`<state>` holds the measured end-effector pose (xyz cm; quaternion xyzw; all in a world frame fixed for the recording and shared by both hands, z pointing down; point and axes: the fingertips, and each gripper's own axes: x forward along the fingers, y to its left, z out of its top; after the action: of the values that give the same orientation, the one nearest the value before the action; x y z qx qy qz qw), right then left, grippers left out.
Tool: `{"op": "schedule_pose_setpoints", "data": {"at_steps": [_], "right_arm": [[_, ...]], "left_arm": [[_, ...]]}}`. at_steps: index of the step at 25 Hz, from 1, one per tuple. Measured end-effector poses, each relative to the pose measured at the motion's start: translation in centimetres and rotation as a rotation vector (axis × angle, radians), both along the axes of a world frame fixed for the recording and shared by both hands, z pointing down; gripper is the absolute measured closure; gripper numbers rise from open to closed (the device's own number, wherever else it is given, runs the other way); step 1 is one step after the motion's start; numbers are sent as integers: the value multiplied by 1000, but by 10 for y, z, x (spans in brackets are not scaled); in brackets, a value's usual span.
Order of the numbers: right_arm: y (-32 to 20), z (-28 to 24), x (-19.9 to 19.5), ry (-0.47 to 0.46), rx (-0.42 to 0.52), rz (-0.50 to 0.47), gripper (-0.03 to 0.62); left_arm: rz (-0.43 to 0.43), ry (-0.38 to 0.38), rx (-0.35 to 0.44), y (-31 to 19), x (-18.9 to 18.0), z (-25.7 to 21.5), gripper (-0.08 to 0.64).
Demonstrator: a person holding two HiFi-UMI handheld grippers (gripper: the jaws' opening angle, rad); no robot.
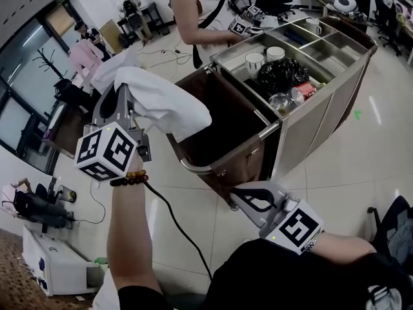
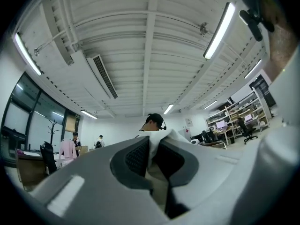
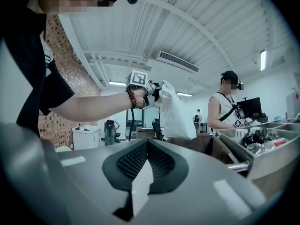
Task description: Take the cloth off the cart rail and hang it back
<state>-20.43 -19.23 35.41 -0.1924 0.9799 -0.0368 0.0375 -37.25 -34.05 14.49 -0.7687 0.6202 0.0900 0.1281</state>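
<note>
The white cloth (image 1: 161, 102) hangs in the air to the left of the cart, clear of the cart rail (image 1: 193, 168). My left gripper (image 1: 121, 95) is shut on its upper edge, and in the left gripper view the cloth (image 2: 153, 146) is pinched between the dark pads. In the right gripper view the cloth (image 3: 178, 109) droops from that raised gripper. My right gripper (image 1: 240, 196) is low, just in front of the cart's near corner, and its jaws are shut with nothing between them (image 3: 147, 146).
The steel cart (image 1: 322, 102) has a brown bag (image 1: 219, 121) at its near end and top compartments with cups (image 1: 255, 60) and a black bag (image 1: 281, 73). Another person (image 1: 200, 11) stands at its far side. A black cable (image 1: 181, 231) trails from my left hand.
</note>
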Motion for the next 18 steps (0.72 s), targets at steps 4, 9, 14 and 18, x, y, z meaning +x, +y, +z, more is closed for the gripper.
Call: {"op": "schedule_pose_setpoints", "data": {"at_steps": [4,9,14,18], "right_arm": [[-5,-8,-15,13,-18,58,592],[-17,-9,-38,32,-33,105,592],[-21,-5,-63,40,-38,102,592],[-24,0,-90,46,-34,75,592]], "left_arm": [[46,5,-31,-22,-16,6,543],[75,7,-94,-54,-45,38,543],[63,11,-168,-66,-83,88,543],[29,31,-202,-64,-122,128,542]]}}
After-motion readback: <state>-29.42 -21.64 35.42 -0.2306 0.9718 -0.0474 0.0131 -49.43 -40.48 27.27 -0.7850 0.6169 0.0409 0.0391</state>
